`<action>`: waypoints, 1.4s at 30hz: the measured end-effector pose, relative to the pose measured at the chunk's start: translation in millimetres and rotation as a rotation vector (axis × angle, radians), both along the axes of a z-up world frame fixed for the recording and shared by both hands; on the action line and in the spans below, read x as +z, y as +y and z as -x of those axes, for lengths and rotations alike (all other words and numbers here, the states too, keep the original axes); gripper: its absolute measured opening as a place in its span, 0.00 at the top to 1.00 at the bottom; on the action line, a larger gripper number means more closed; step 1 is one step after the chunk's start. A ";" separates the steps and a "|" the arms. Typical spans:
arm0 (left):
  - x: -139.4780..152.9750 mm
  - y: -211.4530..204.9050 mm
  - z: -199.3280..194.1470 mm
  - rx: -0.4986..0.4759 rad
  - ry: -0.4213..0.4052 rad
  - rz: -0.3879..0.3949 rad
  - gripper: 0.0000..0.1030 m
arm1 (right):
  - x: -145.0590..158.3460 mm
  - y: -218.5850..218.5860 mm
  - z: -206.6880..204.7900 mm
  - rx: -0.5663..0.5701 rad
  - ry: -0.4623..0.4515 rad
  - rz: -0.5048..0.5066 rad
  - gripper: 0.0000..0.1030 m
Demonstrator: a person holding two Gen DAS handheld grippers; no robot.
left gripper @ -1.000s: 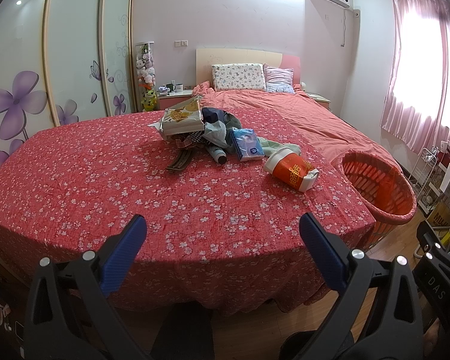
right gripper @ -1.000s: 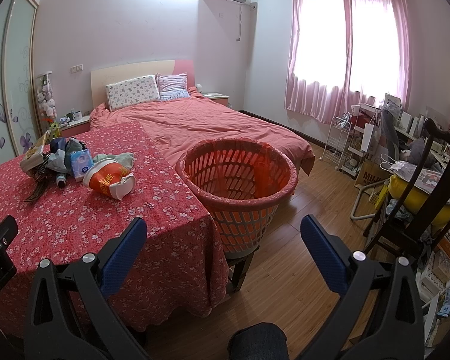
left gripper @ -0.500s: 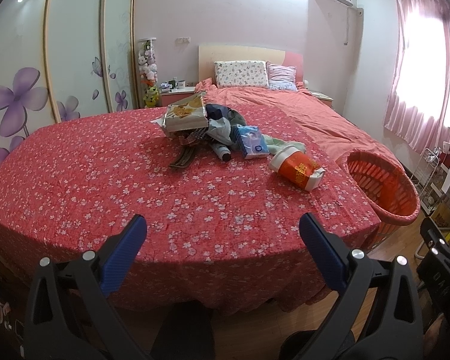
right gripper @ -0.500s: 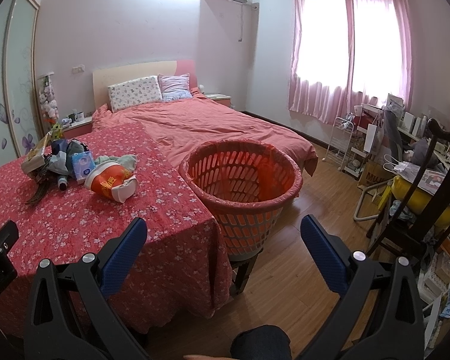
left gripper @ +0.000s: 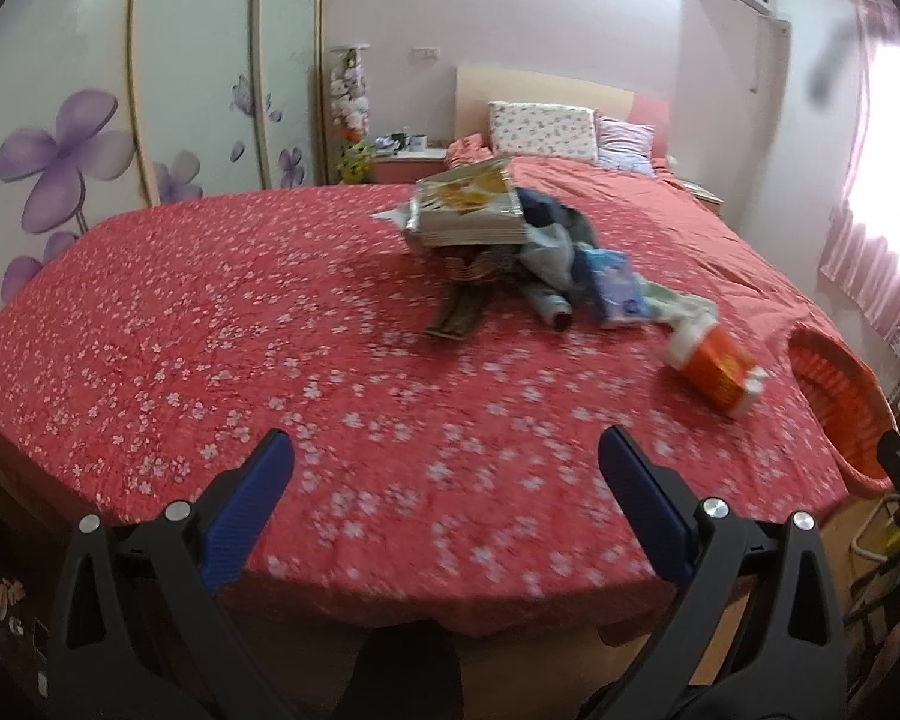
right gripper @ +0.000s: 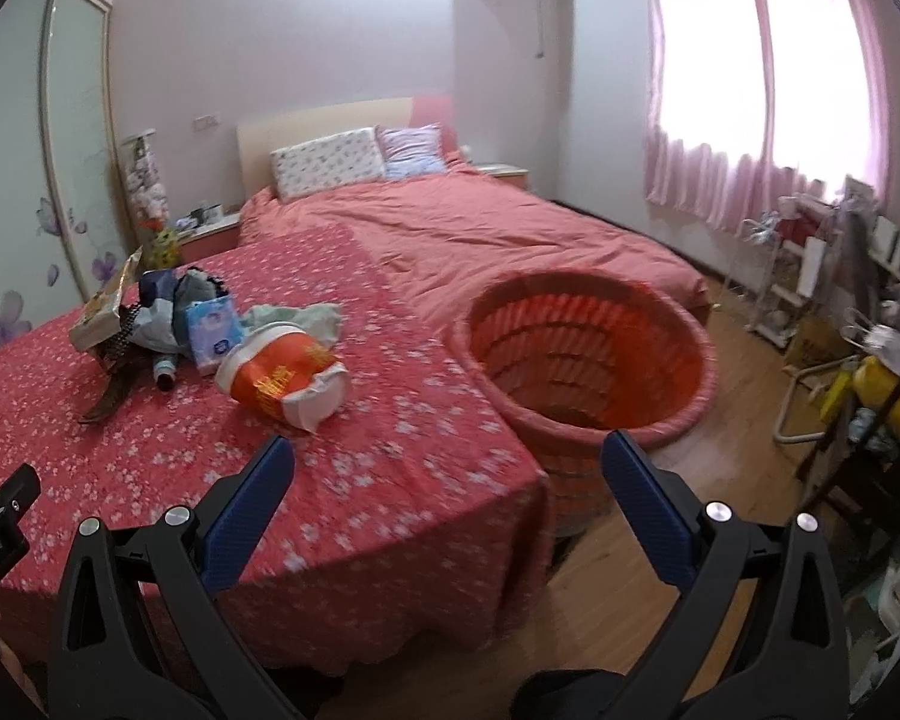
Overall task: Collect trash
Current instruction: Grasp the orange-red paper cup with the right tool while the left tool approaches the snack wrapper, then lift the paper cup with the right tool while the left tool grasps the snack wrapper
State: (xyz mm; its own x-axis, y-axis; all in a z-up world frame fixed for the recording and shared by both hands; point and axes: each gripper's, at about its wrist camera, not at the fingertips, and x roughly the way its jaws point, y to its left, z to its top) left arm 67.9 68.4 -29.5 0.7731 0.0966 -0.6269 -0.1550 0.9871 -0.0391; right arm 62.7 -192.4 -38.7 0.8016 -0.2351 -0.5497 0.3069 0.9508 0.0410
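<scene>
Since the earlier frames, both wrist views have advanced toward the tabletop (left gripper: 222,324): the trash pile (left gripper: 510,252) and the orange basket (right gripper: 588,354) appear larger and nearer, and the blur in both views suggests motion.

Task progress: not started, as far as can be seen. The visible basket interior holds nothing, and all trash lies on the red floral cloth. The orange-and-white cup (right gripper: 282,384) lies on its side, nearest the basket; the blue tissue pack (right gripper: 213,330), a dark bottle (right gripper: 165,369) and a snack bag (left gripper: 468,204) are clustered behind it.

Gripper state: the left gripper (left gripper: 444,474) is released, jaws spread, holding nothing. The right gripper (right gripper: 447,471) is likewise released and carries nothing.

Clearance: the near half of the tabletop is bare cloth, giving an unobstructed approach to the pile. The basket stands just beside the tabletop's right edge, rim below the cloth level. Open wooden floor (right gripper: 678,540) lies right of the basket; cluttered furniture (right gripper: 870,360) stands further right, well apart.
</scene>
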 end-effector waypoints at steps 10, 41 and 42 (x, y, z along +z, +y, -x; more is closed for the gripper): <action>-8.4 34.4 -30.9 0.043 0.020 0.048 0.04 | -20.5 12.4 -76.3 0.188 0.100 -0.050 0.02; -4.6 53.8 -87.6 0.011 0.019 0.070 0.04 | -47.5 55.3 -147.4 0.322 0.253 -0.053 0.28; -2.0 53.0 -90.7 0.005 0.014 0.070 0.04 | -46.0 53.7 -145.5 0.317 0.244 -0.056 0.28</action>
